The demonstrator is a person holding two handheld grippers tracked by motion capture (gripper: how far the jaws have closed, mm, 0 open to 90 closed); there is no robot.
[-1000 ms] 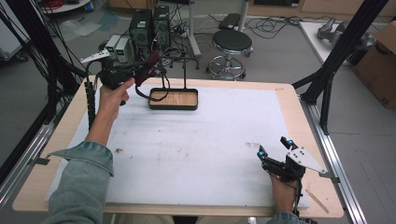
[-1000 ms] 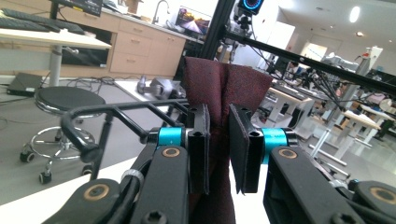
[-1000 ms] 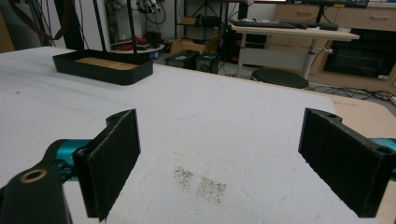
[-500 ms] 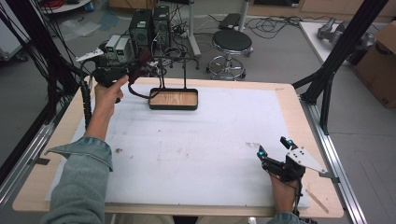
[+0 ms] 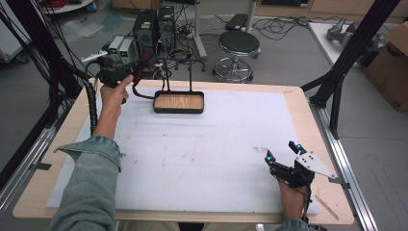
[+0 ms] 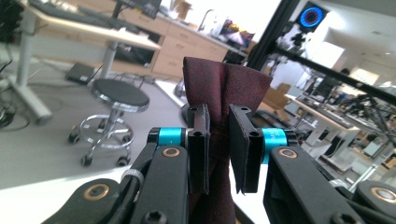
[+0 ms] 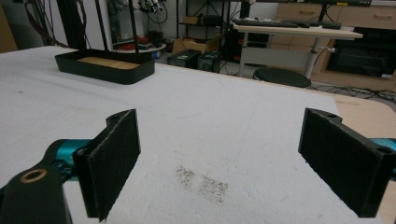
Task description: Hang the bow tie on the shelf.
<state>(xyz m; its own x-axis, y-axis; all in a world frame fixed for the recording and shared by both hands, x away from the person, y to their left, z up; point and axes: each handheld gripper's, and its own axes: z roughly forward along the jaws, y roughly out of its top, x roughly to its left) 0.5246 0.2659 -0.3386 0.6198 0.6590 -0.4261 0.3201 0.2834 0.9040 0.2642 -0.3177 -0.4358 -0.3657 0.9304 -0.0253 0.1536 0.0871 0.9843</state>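
Observation:
A dark red strip of cloth (image 6: 222, 82) is pinched between the jaws of my left gripper (image 6: 219, 154), sticking up past them. In the high view my left gripper (image 5: 126, 73) is raised over the table's far left corner, and the dark red cloth (image 5: 139, 85) hangs from it down toward a black tray (image 5: 178, 109) with a wooden floor. A thin black wire rack (image 5: 179, 72) rises from the tray's back. My right gripper (image 5: 282, 151) rests open at the front right of the white mat, nothing between its jaws (image 7: 233, 163); the tray (image 7: 105, 70) lies far ahead of it.
The white mat (image 5: 202, 144) covers most of the wooden table (image 5: 308, 115). A black stool (image 5: 239, 43) and computer cases (image 5: 154, 26) stand on the floor behind the table. Black frame posts (image 5: 351, 57) rise at the right, with a cardboard box (image 5: 392, 67) beyond.
My left gripper has lifted a little and drifted left with the cloth held in it. The right gripper has stayed put.

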